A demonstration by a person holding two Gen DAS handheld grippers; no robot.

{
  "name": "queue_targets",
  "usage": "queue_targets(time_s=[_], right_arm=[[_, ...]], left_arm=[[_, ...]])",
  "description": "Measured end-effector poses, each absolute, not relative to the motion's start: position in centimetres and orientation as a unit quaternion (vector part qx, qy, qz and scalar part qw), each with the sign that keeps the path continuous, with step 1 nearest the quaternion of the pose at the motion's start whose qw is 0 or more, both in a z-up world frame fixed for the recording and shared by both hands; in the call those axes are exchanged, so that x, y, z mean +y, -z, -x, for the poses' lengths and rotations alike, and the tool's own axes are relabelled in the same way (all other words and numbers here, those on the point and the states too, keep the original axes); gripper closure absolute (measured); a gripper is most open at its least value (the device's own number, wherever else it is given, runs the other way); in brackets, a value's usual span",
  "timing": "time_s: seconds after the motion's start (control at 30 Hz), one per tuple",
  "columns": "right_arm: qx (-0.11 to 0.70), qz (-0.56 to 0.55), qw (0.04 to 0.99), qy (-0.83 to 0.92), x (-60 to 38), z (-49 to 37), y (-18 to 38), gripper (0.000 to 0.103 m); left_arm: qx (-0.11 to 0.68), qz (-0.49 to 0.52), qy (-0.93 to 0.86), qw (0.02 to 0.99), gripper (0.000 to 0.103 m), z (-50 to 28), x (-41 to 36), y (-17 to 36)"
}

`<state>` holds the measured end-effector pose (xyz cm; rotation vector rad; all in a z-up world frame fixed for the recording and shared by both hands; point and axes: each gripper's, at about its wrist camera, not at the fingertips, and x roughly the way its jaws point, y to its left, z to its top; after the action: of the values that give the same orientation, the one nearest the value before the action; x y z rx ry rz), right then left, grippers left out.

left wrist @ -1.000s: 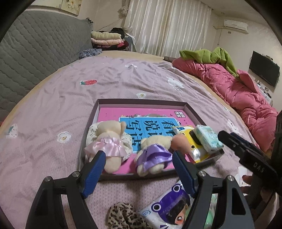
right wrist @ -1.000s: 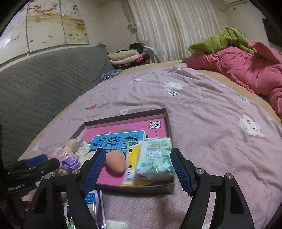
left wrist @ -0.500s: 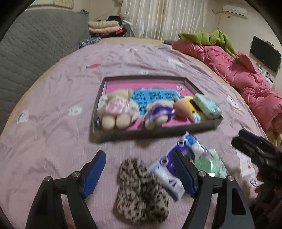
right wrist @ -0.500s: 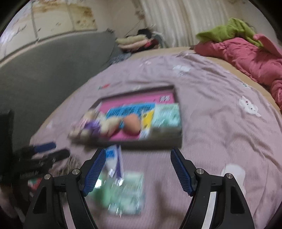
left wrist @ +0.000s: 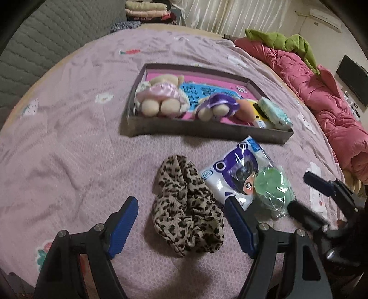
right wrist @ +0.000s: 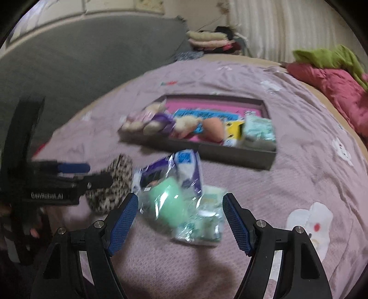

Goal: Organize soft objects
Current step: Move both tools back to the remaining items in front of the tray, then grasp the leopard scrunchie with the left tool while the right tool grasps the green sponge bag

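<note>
A grey tray (left wrist: 207,132) on the pink bedspread holds a pink-dressed plush bear (left wrist: 161,96), a purple-dressed plush bear (left wrist: 216,107), an orange ball (left wrist: 245,111) and a tissue pack (left wrist: 273,111). In front of it lie a leopard-print cloth (left wrist: 186,207), a purple cartoon tissue pack (left wrist: 237,174) and a green soft item in clear wrap (left wrist: 273,186). My left gripper (left wrist: 181,227) is open, its fingers either side of the leopard cloth. My right gripper (right wrist: 180,220) is open above the green wrapped item (right wrist: 168,195) and a small tissue pack (right wrist: 204,220).
A pink quilt (left wrist: 322,87) with a green garment (left wrist: 287,41) lies along the right side of the bed. A grey padded headboard (left wrist: 46,30) stands at the left. Folded clothes (left wrist: 147,9) are stacked at the far end.
Both grippers have pulled back from the tray toward the bed's near edge. The leopard cloth and the packs in front of the tray now lie between the open fingers.
</note>
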<state>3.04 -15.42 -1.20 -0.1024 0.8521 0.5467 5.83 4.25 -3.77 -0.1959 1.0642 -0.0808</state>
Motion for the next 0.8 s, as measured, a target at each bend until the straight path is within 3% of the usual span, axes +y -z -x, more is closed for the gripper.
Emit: queue_targets(time_s=[0.37, 0.5, 0.57, 0.63, 0.7, 0.8], right_arm=[[0.404, 0.119, 0.864, -0.274, -12.3, -3.0, 2.9, 0.026], [0.407, 0.121, 0.863, -0.274, -12.0, -3.4, 3.3, 0.047], [0.409, 0.113, 0.862, -0.277, -12.2, -3.6, 3.3, 0.050], [0.403, 0.105, 0.866, -0.278, -12.5, -3.6, 3.0, 0.054], [0.394, 0.090, 0.870, -0.283, -13.0, -3.6, 2.5, 0.056], [0.377, 0.070, 0.878, -0.285, -13.7, -3.5, 1.7, 0.056]], left_arm=[[0.542, 0.080, 0.021, 0.836, 0.027, -6.7, 3.7, 6.1], [0.545, 0.088, 0.027, 0.833, 0.042, -7.0, 3.7, 6.5], [0.543, 0.092, 0.034, 0.834, 0.053, -7.0, 3.6, 6.5], [0.536, 0.100, 0.044, 0.837, 0.073, -7.0, 3.6, 6.4], [0.531, 0.111, 0.055, 0.838, 0.084, -7.0, 3.6, 6.2], [0.511, 0.121, 0.071, 0.848, 0.088, -6.7, 3.6, 5.4]])
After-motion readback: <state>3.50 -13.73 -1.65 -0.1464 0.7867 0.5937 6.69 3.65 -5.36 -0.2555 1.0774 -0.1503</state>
